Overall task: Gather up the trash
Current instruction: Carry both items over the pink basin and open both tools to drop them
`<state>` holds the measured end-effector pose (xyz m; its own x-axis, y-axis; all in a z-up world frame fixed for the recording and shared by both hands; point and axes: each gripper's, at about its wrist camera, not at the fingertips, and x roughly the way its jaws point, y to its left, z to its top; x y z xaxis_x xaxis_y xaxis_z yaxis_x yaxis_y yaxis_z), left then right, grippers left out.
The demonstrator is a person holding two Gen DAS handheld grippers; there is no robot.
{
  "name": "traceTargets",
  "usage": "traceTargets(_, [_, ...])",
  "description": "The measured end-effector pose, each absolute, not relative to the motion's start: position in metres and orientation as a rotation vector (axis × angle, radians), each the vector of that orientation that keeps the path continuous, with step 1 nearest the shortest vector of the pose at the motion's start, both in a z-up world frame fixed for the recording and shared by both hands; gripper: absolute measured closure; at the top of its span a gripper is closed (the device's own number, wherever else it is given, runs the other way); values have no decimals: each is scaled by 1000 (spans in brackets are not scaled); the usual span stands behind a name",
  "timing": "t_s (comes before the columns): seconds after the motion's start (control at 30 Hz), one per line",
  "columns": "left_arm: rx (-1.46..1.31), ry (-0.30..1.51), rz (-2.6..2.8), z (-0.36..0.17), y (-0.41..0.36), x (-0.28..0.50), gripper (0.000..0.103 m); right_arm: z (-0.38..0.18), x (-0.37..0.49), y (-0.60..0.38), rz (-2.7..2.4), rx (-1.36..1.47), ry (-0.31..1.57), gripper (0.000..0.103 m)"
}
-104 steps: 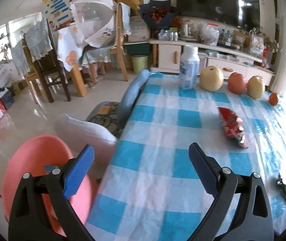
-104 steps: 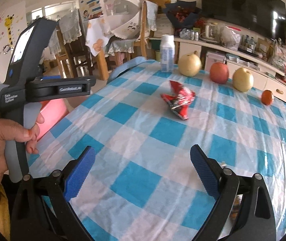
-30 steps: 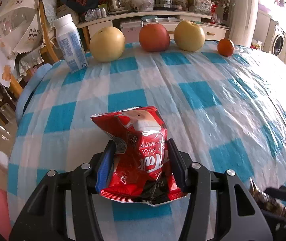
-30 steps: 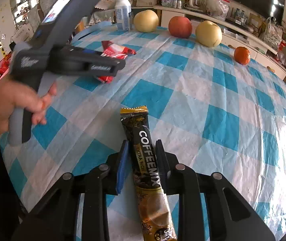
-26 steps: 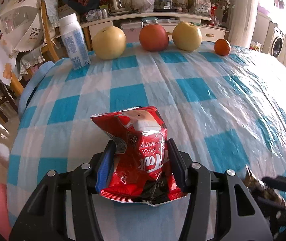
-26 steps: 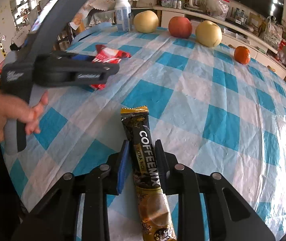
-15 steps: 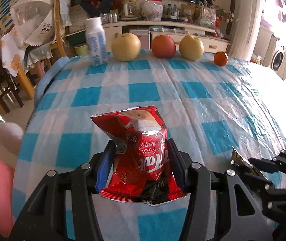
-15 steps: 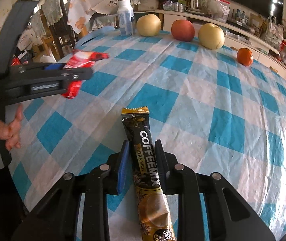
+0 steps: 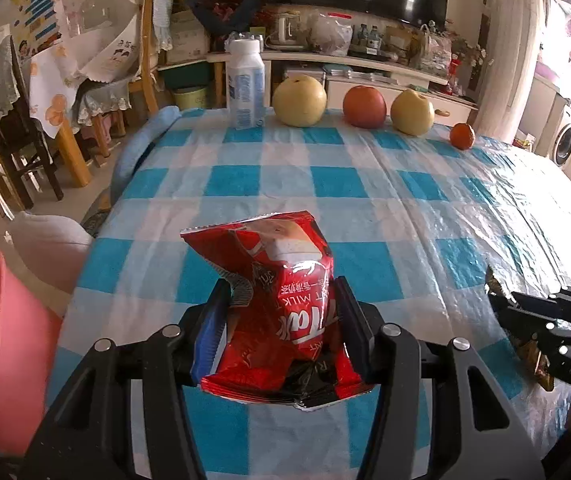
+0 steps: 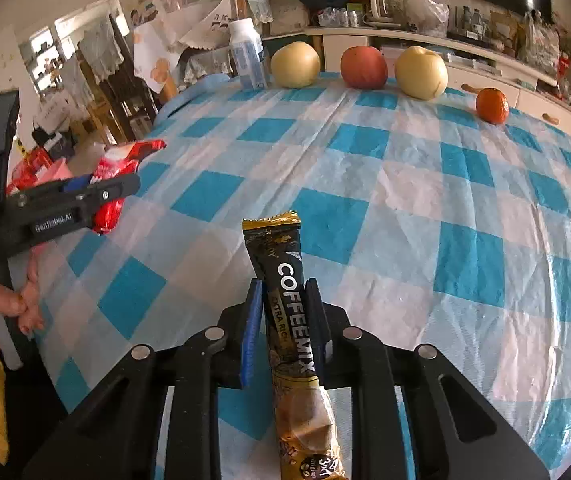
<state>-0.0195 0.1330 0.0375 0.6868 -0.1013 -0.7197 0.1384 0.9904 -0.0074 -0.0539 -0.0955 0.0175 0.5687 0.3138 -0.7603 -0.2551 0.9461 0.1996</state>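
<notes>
A crumpled red snack bag [image 9: 273, 264] is clamped between the blue pads of my left gripper [image 9: 281, 292], held above the blue-checked tablecloth [image 9: 365, 184] near its left edge. The right wrist view shows that left gripper [image 10: 125, 184] and the red bag [image 10: 125, 160] at the left, with a hand on the handle. My right gripper [image 10: 284, 286] has its jaws closing on a black and gold coffee mix sachet [image 10: 273, 236], and both pads press its sides. The left wrist view has the right gripper [image 9: 501, 304] low on the right.
A pink bin [image 9: 1, 352] stands on the floor left of the table, beside a white cushion [image 9: 49, 240]. Along the table's far edge stand a white bottle [image 9: 245, 84], two pears [image 9: 299, 100], an apple [image 9: 364, 106] and an orange [image 9: 462, 136]. Chairs crowd the far left.
My left gripper has drawn back toward the table's left edge and risen with the red bag; the pink bin has come into view. The right gripper stayed put, its jaws narrowing on the sachet.
</notes>
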Motion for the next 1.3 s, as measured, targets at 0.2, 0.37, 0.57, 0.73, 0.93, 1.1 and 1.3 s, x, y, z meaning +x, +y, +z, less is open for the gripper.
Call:
traceTargets(0.2, [59,782,-129,42,138,-22,49,23,-53,-95,347,132,896,80])
traceTargets(0.37, [78,763,-114,48,144,-25,49,35,-53,-86,357,148,869,81])
traceTargets(0.57, [71,732,-88,59,159,-29,49,45,-54,-68,367,123,850,81])
traceTargets(0.73, [65,714,-35,68,180,-32,49,48,-53,-52,377,118,849,81])
traceTargets(0.93, [46,689,8,77,206,-38,49,59,-54,-27,402,99,825,81])
traceTargets(1.1, [13,668,39,85,229,-43,49,69,-55,-6,423,84,805,82])
traceTargets(1.3, [-27,646,71,93,251,-49,49,79,-54,15,443,64,792,82])
